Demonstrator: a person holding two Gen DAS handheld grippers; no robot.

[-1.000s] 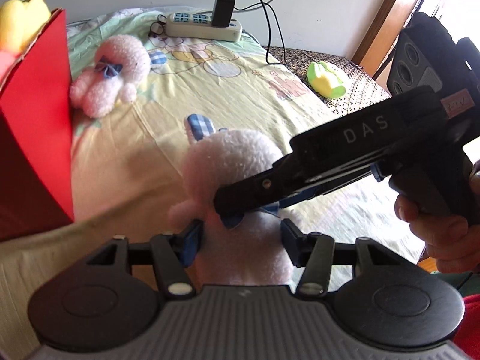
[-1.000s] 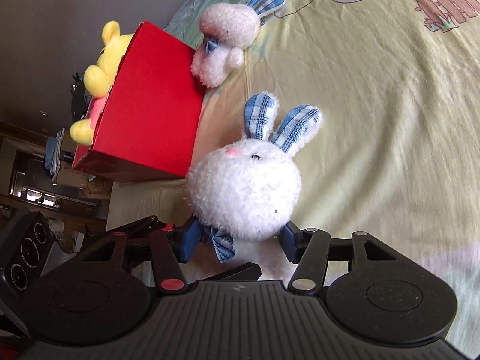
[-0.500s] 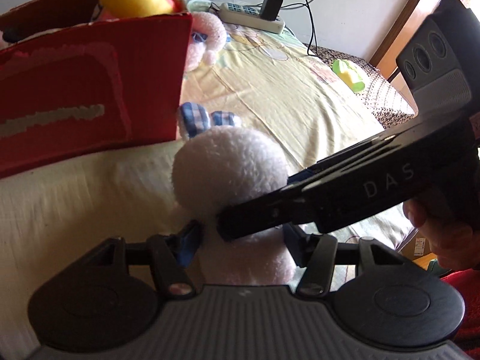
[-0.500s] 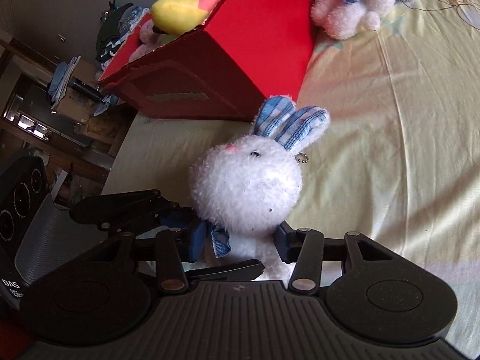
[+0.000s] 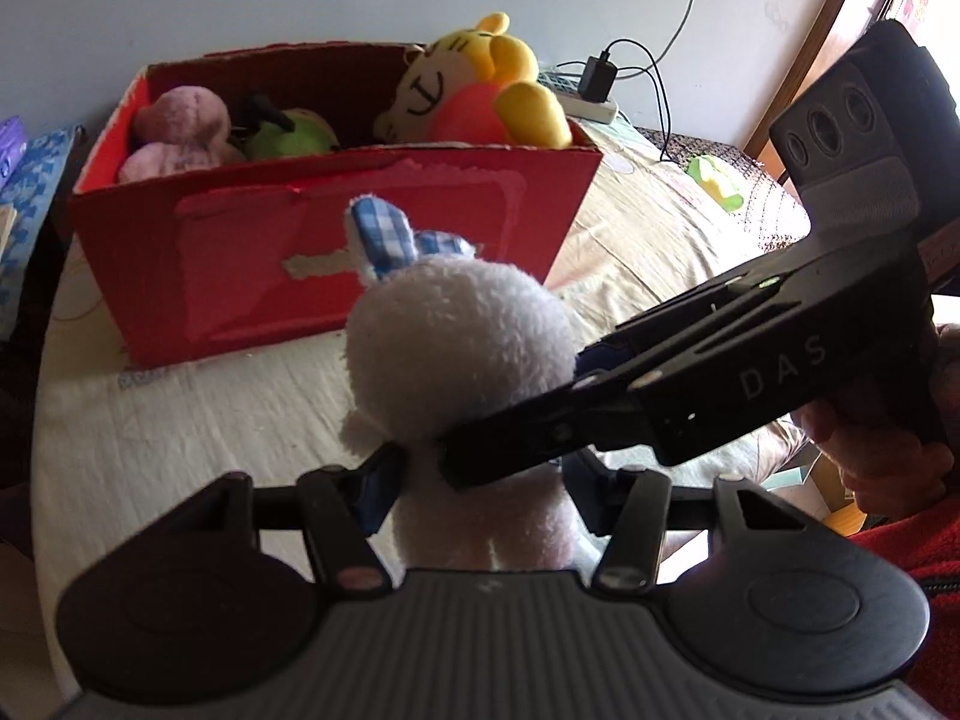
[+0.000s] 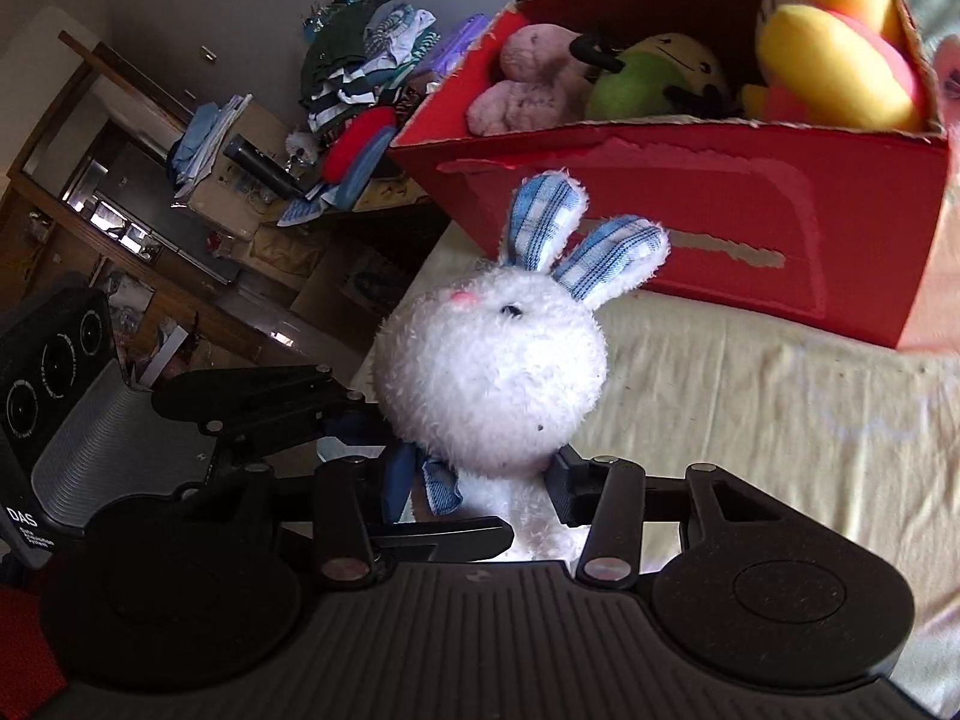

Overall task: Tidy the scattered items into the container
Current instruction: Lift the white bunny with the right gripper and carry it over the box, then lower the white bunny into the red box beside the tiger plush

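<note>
A white plush bunny (image 5: 462, 348) with blue checked ears is held above the bed, in front of the red cardboard box (image 5: 240, 264). My left gripper (image 5: 480, 480) is shut on its body. My right gripper (image 6: 480, 480) is shut on its neck from the other side, and its finger crosses the left wrist view. In the right wrist view the bunny (image 6: 498, 360) faces up-left, just short of the red box (image 6: 750, 210). The box holds a yellow plush (image 5: 480, 90), a green plush (image 5: 291, 135) and a pink plush (image 5: 180, 132).
A green-yellow toy (image 5: 717, 180) lies on the far right of the bed near a power strip (image 5: 591, 105) with a charger. A pile of clothes (image 6: 360, 96) on furniture lies beyond the bed edge. The yellow bedsheet (image 6: 750, 408) spreads below the box.
Both grippers have carried the bunny up and round toward the box's long side. The box's open top and the toys inside have come into view.
</note>
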